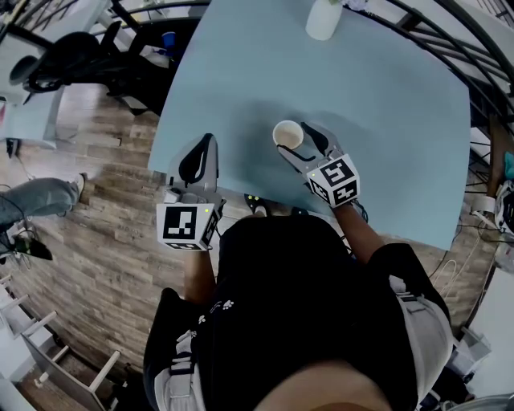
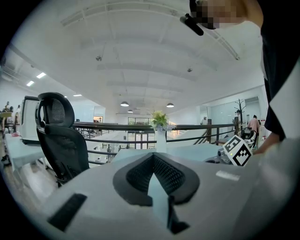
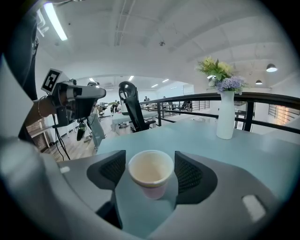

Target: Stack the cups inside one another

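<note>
One white paper cup [image 1: 287, 134] with a pinkish lower part stands upright near the front of the light blue table [image 1: 385, 104]. My right gripper [image 1: 296, 140] is open and reaches around it. In the right gripper view the cup [image 3: 151, 172] sits between the two black pads [image 3: 114, 169], with only a thin gap on each side. My left gripper [image 1: 206, 141] hovers at the table's left front corner, shut with nothing in it. Its pads [image 2: 140, 174] meet at the tips in the left gripper view. I see no other cup.
A white vase with flowers [image 1: 324, 18] stands at the far side of the table and also shows as the vase [image 3: 225, 115]. A black office chair [image 1: 88, 56] is on the wooden floor to the left. A person's leg in jeans [image 1: 40, 197] shows at the left edge.
</note>
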Motion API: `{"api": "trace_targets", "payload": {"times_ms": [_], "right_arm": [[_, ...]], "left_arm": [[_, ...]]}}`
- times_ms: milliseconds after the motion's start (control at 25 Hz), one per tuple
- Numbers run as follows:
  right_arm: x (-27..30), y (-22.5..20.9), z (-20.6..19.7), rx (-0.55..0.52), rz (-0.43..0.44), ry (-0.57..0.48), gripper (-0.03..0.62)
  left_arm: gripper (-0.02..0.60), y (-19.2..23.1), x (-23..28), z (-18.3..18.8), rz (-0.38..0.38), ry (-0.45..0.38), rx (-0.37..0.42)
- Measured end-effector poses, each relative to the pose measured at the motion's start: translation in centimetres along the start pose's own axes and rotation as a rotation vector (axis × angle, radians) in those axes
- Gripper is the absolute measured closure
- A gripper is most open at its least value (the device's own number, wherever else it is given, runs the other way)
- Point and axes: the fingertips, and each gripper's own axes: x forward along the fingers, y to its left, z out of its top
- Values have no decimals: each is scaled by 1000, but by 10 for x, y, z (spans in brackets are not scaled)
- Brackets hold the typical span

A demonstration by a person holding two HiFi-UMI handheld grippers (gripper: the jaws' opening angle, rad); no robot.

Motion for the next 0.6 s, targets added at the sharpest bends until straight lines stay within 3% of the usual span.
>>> {"api": "trace_targets", "payload": {"times_ms": [280, 600], "right_arm": [[-22, -4, 37, 37, -12, -141, 276], [-67, -19, 84, 89, -45, -379, 494]], "left_arm": [[595, -8, 3, 1, -7, -5, -1], [595, -29, 9, 3, -34, -10, 7]]}}
